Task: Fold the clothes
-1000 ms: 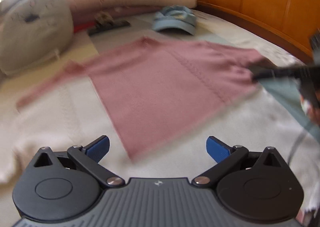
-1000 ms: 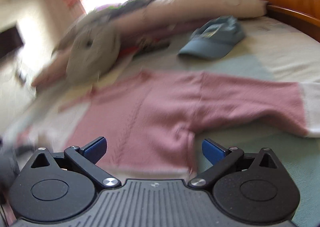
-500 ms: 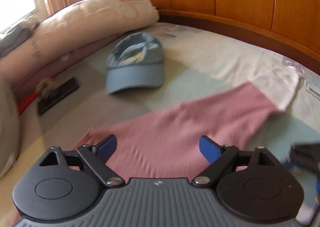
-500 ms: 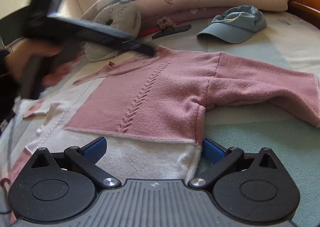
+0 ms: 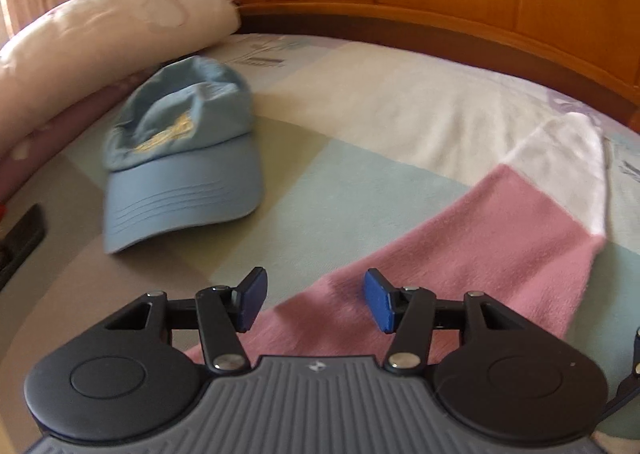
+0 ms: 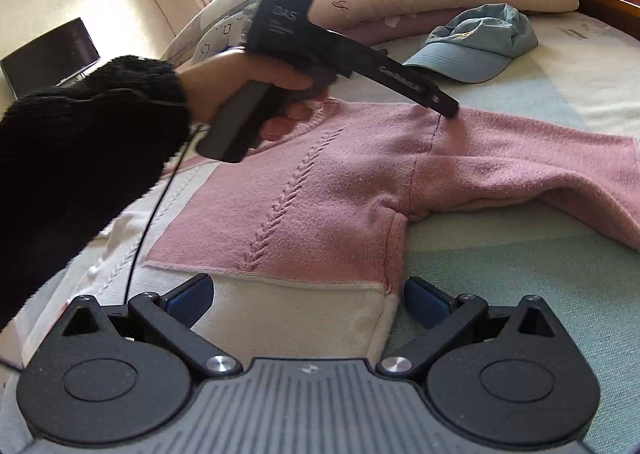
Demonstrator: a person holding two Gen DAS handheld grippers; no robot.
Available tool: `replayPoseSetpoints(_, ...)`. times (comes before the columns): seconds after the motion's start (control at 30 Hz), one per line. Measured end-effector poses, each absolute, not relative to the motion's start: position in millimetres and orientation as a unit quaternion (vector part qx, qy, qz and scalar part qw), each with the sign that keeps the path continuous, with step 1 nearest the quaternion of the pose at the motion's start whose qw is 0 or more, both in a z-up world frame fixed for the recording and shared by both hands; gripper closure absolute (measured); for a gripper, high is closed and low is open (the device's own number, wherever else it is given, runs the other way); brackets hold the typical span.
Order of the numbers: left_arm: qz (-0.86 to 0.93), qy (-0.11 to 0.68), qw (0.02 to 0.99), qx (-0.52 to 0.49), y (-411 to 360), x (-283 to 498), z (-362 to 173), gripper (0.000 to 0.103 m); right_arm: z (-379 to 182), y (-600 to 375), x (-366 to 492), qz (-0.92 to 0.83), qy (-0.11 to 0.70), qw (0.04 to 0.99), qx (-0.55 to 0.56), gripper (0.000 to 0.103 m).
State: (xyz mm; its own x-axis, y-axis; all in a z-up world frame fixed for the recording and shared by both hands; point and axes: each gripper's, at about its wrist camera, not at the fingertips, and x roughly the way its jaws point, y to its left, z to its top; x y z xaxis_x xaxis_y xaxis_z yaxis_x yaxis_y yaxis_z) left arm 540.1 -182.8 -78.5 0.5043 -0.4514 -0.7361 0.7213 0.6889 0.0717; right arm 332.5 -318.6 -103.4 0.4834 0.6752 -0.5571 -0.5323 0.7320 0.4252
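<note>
A soft, limp pink sweater (image 6: 320, 190) lies flat on the bed (image 6: 520, 286), best pinched at the shoulder seam where the half-closing, still-empty left tongs (image 6: 450, 110) hover; right tongs (image 6: 308, 300) gape empty.

clear: bedsheet (image 5: 360, 190) by sleeve (image 5: 500, 238) | obstacles — cap (image 5: 180, 158), pillow (image 5: 100, 38)

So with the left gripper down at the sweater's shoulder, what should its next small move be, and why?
Probably finish closing on the shoulder fabric. The left gripper has just been closing, but its blue pads are apart, with the pink sweater under the gap and not yet pinched. The right gripper waits open at the white hem.
</note>
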Motion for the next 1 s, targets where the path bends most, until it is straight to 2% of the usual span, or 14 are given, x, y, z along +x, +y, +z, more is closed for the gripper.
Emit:
replayPoseSetpoints(0.2,-0.385,0.369,0.815,0.226,-197.0,544.2,-87.5,0.051,-103.2,-319.6,331.0,0.352,0.366,0.856,0.102,0.000)
replayPoseSetpoints(0.33,-0.390,0.372,0.808,0.239,-202.4,538.0,-85.4,0.070,-102.6,-319.0,329.6,0.351,0.365,0.857,0.099,0.000)
replayPoseSetpoints(0.4,-0.385,0.358,0.809,0.262,-204.5,530.5,-84.1,0.088,-102.4,-319.7,329.5,0.350,0.365,0.857,0.100,0.000)
replayPoseSetpoints(0.5,-0.367,0.344,0.822,0.268,-206.4,526.4,-78.1,0.092,-102.4,-321.3,330.5,0.346,0.365,0.858,0.105,0.000)
replayPoseSetpoints(0.67,-0.325,0.344,0.845,0.249,-211.4,539.4,-77.5,0.092,-102.3,-326.9,331.1,0.337,0.364,0.860,0.120,0.000)
replayPoseSetpoints(0.8,-0.307,0.362,0.844,0.249,-215.6,543.7,-84.7,0.082,-102.3,-330.1,332.0,0.333,0.364,0.860,0.128,0.000)
replayPoseSetpoints(0.93,-0.307,0.346,0.857,0.224,-213.4,542.5,-64.8,0.080,-100.8,-334.3,331.9,0.332,0.362,0.861,0.132,0.000)
replayPoseSetpoints(1.0,-0.307,0.339,0.862,0.218,-215.3,538.4,-54.4,0.071,-100.6,-336.9,332.0,0.331,0.361,0.861,0.137,0.000)
